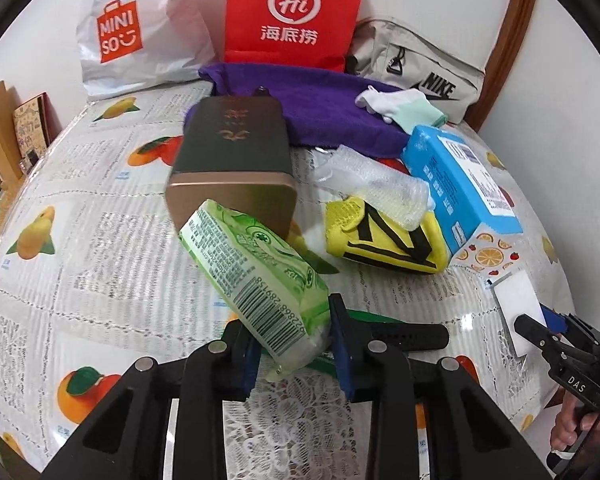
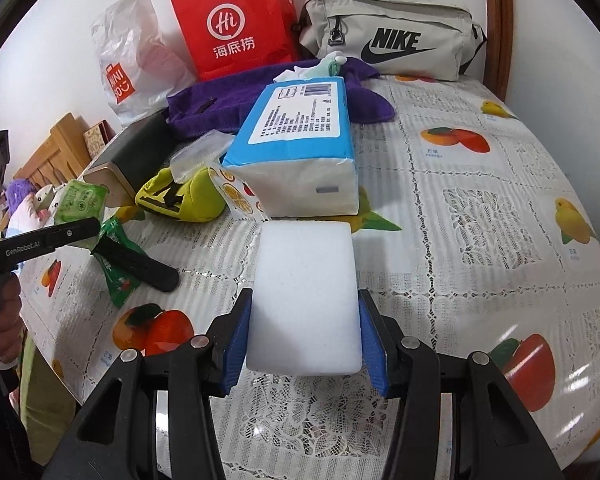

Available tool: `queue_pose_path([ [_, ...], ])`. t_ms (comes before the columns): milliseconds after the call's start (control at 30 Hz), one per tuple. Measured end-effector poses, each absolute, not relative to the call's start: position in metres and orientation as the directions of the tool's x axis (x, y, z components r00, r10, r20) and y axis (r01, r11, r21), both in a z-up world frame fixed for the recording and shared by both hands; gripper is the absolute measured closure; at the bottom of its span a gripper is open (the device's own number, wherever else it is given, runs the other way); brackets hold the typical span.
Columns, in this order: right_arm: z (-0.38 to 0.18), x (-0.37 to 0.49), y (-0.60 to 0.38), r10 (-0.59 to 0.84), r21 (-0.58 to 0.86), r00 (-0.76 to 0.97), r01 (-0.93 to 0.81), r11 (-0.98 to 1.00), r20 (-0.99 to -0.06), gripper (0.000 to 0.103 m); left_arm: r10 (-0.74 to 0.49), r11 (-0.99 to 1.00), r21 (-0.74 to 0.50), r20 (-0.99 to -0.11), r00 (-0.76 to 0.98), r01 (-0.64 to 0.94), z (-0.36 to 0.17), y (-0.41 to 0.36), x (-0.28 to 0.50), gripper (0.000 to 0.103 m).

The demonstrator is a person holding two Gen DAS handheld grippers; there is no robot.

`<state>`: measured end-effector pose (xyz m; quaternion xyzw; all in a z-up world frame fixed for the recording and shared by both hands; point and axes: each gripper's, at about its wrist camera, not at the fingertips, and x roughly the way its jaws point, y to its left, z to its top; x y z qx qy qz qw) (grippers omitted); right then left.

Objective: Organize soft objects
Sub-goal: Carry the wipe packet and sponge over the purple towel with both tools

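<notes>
Green plastic-wrapped tissue pack is being pinched by the left gripper fingers; the right gripper fingers, at three o'clock, are clamping a white rectangular sponge block.

Both wrist views look down, sharing the table.

Each black gripper has blue pads, silver rivets, and white "GenRobot.AI" lettering.

Green tissue pack in left claw
</notes>
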<state>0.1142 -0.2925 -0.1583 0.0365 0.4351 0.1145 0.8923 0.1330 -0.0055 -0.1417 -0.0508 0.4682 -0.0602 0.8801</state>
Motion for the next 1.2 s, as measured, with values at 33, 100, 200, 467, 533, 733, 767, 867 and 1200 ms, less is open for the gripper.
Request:
queue_pose_path([
  [33, -0.157, 0.113, -0.292, 0.232, 0.162, 0.599, -0.170, 0.972, -0.767, 0.054, -0.155, 0.987, -0.151, -0.815, 0.558, 0.054, -0.140, -0.003, 0.132, 0.074],
  [100, -0.153, 0.112, -0.293, 0.232, 0.161, 0.602, -0.171, 0.972, -0.764, 0.054, -0.151, 0.987, -0.152, -0.810, 0.567, 0.046, -0.136, 0.002, 0.129, 0.074],
  [200, -0.143, 0.110, -0.294, 0.222, 0.149, 0.619, -0.169, 0.974, -0.753, 0.054, -0.138, 0.988, -0.150, -0.802, 0.581, 0.028, -0.130, 0.010, 0.126, 0.074],
  [467, -0.101, 0.106, -0.299, 0.219, 0.139, 0.686, -0.170, 0.976, -0.694, 0.054, -0.119, 0.990, -0.143, -0.775, 0.621, 0.011, -0.104, 0.023, 0.127, 0.074],
  [533, -0.089, 0.111, -0.296, 0.220, 0.126, 0.704, -0.184, 0.975, -0.675, 0.054, -0.115, 0.990, -0.140, -0.769, 0.629, 0.011, -0.098, 0.023, 0.130, 0.074],
  [733, -0.064, 0.128, -0.283, 0.241, 0.110, 0.727, -0.224, 0.968, -0.643, 0.054, -0.101, 0.992, -0.130, -0.757, 0.645, 0.003, -0.080, 0.025, 0.137, 0.074],
  [767, -0.060, 0.130, -0.281, 0.246, 0.112, 0.729, -0.229, 0.967, -0.639, 0.054, -0.098, 0.992, -0.128, -0.755, 0.649, 0.000, -0.078, 0.026, 0.138, 0.074],
  [867, -0.049, 0.144, -0.274, 0.264, 0.113, 0.736, -0.249, 0.962, -0.623, 0.054, -0.096, 0.992, -0.130, -0.746, 0.658, -0.002, -0.070, 0.027, 0.146, 0.074],
  [1200, -0.029, 0.186, -0.254, 0.298, 0.108, 0.745, -0.293, 0.950, -0.597, 0.054, -0.090, 0.995, -0.102, -0.738, 0.669, 0.022, -0.054, 0.024, 0.182, 0.074],
])
